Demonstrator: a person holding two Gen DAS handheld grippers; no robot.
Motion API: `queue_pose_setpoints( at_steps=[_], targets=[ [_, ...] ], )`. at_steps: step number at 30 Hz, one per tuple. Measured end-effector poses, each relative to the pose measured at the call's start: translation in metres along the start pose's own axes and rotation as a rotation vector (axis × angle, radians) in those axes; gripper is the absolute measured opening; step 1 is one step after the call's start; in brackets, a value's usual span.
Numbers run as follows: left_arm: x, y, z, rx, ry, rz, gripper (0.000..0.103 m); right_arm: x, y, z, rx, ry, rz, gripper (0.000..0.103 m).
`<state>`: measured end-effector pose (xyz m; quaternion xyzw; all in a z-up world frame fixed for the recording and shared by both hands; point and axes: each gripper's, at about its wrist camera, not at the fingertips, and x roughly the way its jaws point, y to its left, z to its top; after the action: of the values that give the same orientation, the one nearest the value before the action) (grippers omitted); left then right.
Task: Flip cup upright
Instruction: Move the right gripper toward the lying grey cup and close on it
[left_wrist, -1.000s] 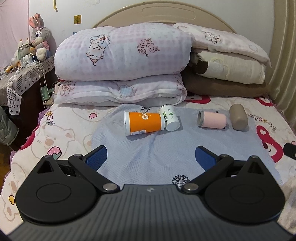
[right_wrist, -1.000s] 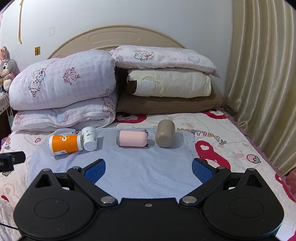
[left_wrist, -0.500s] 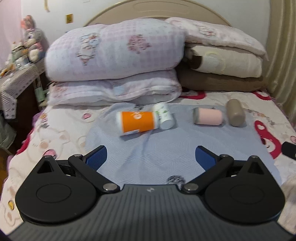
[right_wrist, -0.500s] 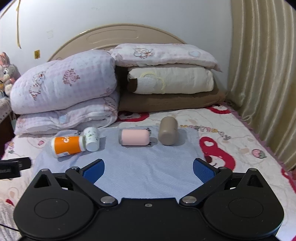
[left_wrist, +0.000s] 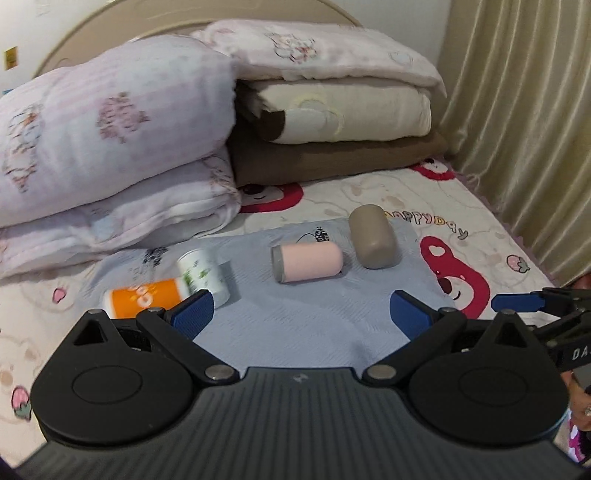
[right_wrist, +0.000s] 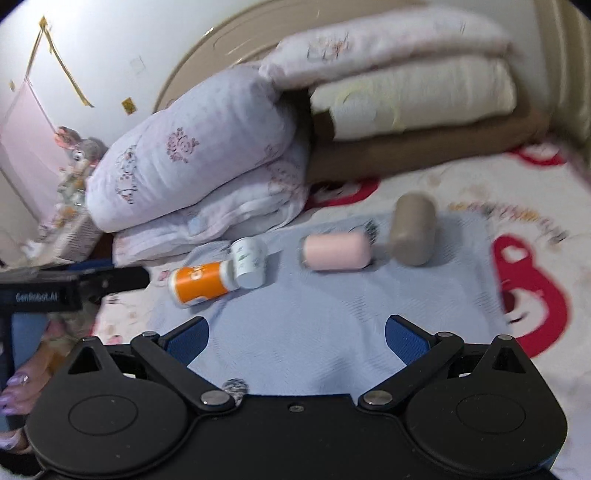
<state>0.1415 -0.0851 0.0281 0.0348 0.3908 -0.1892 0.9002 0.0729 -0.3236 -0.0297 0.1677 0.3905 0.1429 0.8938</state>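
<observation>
Several cups lie on their sides on a light blue cloth (left_wrist: 306, 321) on the bed: an orange cup (left_wrist: 147, 297), a white cup with green print (left_wrist: 203, 275), a pink cup (left_wrist: 308, 262) and a taupe cup (left_wrist: 373, 236). They also show in the right wrist view: the orange cup (right_wrist: 199, 284), the white cup (right_wrist: 249, 262), the pink cup (right_wrist: 336, 251) and the taupe cup (right_wrist: 413, 229). My left gripper (left_wrist: 301, 314) is open and empty, short of the cups. My right gripper (right_wrist: 297, 334) is open and empty, short of the cups.
Folded quilts and pillows (left_wrist: 147, 147) are stacked behind the cups against the headboard. A curtain (left_wrist: 524, 110) hangs at the right. A bedside table with a plush toy (right_wrist: 77, 151) stands at the left. The bedsheet (left_wrist: 461, 221) has cartoon prints.
The left view has swung right, so the cups now sit further left in it. The right view has tilted and moved closer to the cups. Both grippers stay open.
</observation>
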Motion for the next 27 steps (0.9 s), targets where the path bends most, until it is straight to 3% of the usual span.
queue_pose_setpoints(
  at_steps=[6, 10, 12, 15, 18, 21, 24, 27],
  targets=[
    [0.058, -0.003, 0.031, -0.020, 0.007, -0.091, 0.101, 0.033, -0.021, 0.030, -0.063, -0.010, -0.125, 0.103],
    [0.092, -0.003, 0.053, -0.019, -0.003, -0.119, 0.101, 0.060, -0.042, 0.062, 0.018, 0.066, -0.056, 0.102],
    [0.108, -0.007, 0.060, -0.004, -0.026, -0.039, 0.099, 0.079, -0.057, 0.077, 0.034, 0.098, -0.085, 0.103],
    [0.133, -0.007, 0.070, -0.029, 0.021, -0.080, 0.099, 0.110, -0.085, 0.086, 0.140, 0.168, -0.038, 0.101],
    [0.156, -0.019, 0.075, 0.031, 0.018, -0.054, 0.099, 0.132, -0.098, 0.083, 0.155, 0.150, -0.136, 0.098],
    [0.186, -0.030, 0.077, 0.043, 0.074, -0.118, 0.099, 0.148, -0.115, 0.070, 0.238, 0.086, -0.100, 0.096],
    [0.215, -0.043, 0.079, 0.049, 0.092, -0.174, 0.098, 0.157, -0.120, 0.064, 0.255, 0.082, -0.184, 0.091],
    [0.246, -0.052, 0.084, 0.033, 0.123, -0.219, 0.097, 0.157, -0.124, 0.064, 0.244, 0.036, -0.164, 0.091]
  ],
)
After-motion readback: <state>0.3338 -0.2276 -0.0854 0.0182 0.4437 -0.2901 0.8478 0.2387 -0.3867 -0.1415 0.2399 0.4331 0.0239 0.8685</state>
